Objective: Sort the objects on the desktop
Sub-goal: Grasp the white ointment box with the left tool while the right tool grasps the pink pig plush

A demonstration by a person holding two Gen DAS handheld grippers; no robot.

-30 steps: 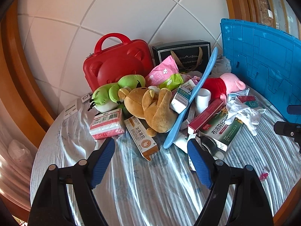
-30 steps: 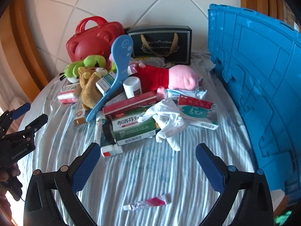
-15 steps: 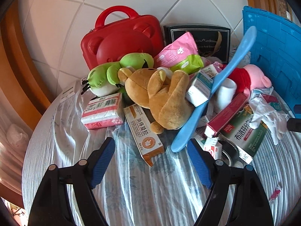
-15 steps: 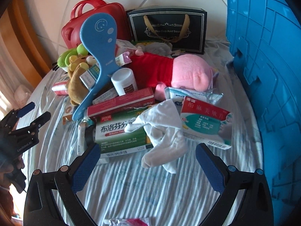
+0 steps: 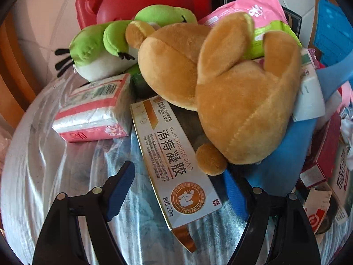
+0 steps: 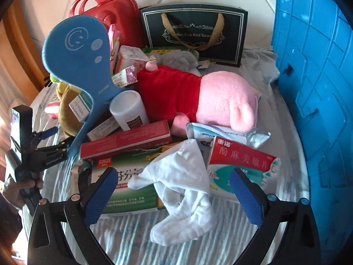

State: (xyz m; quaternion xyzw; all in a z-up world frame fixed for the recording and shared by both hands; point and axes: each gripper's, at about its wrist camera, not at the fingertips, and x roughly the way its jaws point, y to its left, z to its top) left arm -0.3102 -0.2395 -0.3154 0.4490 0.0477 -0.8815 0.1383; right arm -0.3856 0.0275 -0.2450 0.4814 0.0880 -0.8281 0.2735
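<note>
On the cloth-covered table [image 5: 55,187], your left gripper [image 5: 176,190] sits with its fingers spread wide and holding nothing, straddling the near end of the long white ointment box [image 5: 169,161]. That box lies flat, and its far end runs under the brown plush bear [image 5: 231,101], with the pink tissue pack [image 5: 94,112] just beside it to the left. If the box is your pick, bring the fingers level across its narrow width and draw it toward you, so the bear slides off rather than rides along.

Further right, the blue paddle [image 6: 77,50] leans over the heap of boxes; don't knock it. Your right gripper [image 6: 174,194] is also wide open and empty, framing the white cloth glove [image 6: 183,181], which drapes over the green box [image 6: 123,190] and touches the red-and-white pill box [image 6: 240,161]. Pinch the glove at its bunched middle, I'd judge, since a loose edge could slip. The blue crate [image 6: 315,88] stands at the far right.
</note>
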